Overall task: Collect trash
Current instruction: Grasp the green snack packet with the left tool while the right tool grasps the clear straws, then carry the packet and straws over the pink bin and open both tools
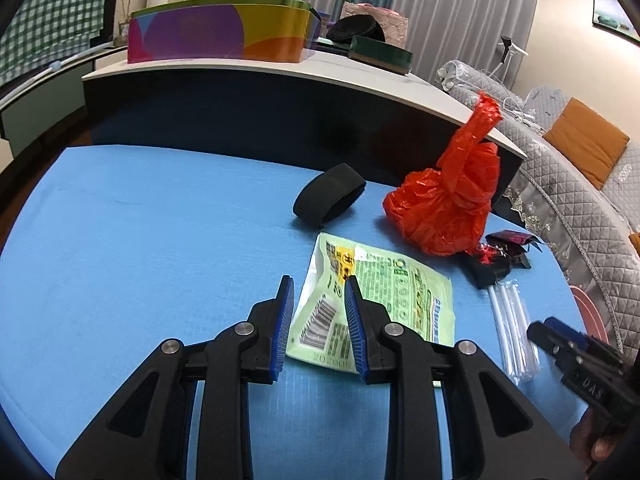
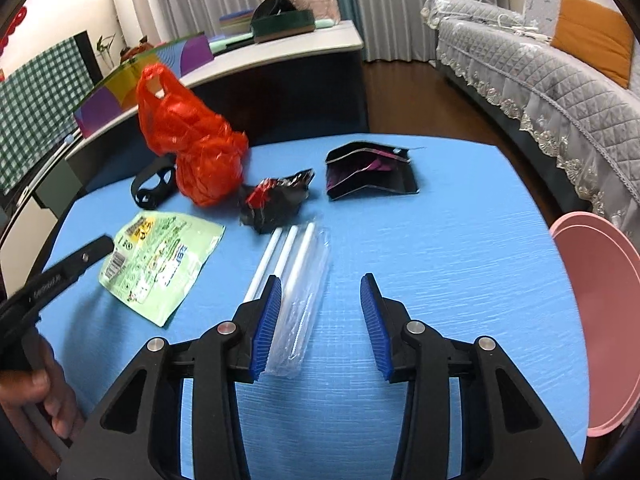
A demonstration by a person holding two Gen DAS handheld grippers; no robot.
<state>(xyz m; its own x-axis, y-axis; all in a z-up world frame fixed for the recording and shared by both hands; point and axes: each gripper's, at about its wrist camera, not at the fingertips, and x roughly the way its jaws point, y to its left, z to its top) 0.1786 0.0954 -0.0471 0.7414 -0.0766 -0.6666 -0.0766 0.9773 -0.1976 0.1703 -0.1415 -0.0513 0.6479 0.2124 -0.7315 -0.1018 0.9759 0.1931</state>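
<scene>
A green snack wrapper lies flat on the blue table. My left gripper is open, low over the wrapper's near left corner. A knotted red plastic bag stands behind it. A crumpled black-red wrapper, a clear sleeve of white straws and a black-purple packet show in the right wrist view. My right gripper is open and empty, its left finger beside the straws. The green wrapper and red bag show there too.
A black elastic band lies behind the green wrapper. A pink bin stands off the table's right edge. A dark counter with a colourful box is behind; a grey sofa is at right.
</scene>
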